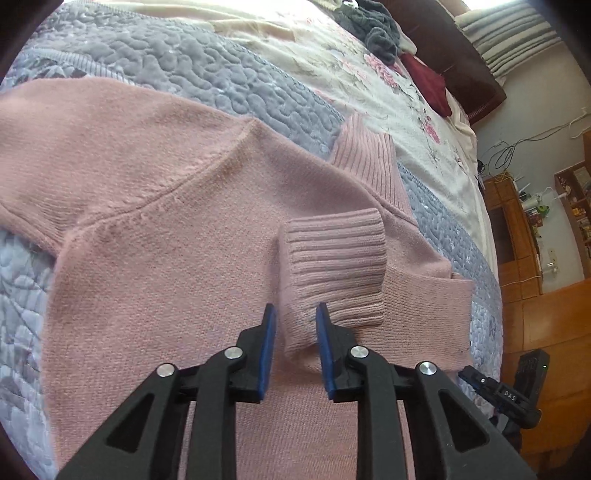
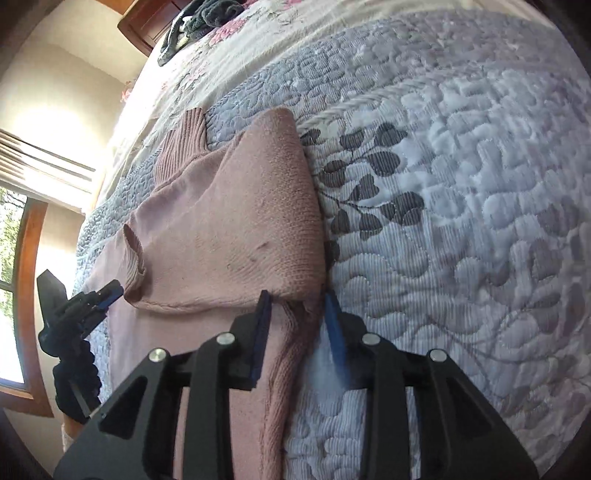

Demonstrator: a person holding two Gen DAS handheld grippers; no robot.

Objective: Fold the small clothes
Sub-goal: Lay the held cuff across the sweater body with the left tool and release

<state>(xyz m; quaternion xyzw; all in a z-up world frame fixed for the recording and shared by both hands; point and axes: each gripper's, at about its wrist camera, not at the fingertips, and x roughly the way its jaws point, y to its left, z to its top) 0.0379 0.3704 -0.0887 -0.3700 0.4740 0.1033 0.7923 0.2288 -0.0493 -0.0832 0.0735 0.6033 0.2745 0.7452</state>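
A bed (image 1: 229, 66) covered with a grey-lilac quilted bedspread (image 2: 461, 184) fills both views, and a pink knitted sweater (image 1: 166, 258) lies spread flat on it.

In the left wrist view, the left gripper (image 1: 295, 314) has its jaws spread slightly, with a raised fold of the sleeve just behind the ribbed cuff (image 1: 336, 266) standing between them; whether the pads actually press the knit cannot be told. The sleeve is folded in across the sweater's body. Only this view shows a wooden shelf unit (image 1: 517, 229) against the wall, a dark red cloth (image 1: 428, 81) and a dark grey garment (image 1: 373, 26) at the far end of the bed.

In the right wrist view, the right gripper (image 2: 297, 306) has its jaws spread, straddling the sweater's side edge where the other sleeve is folded over. Only this view shows a wood-framed window (image 2: 22, 295) and the leaf print on the bedspread. The left gripper appears at the left here, its tips at the cuff.
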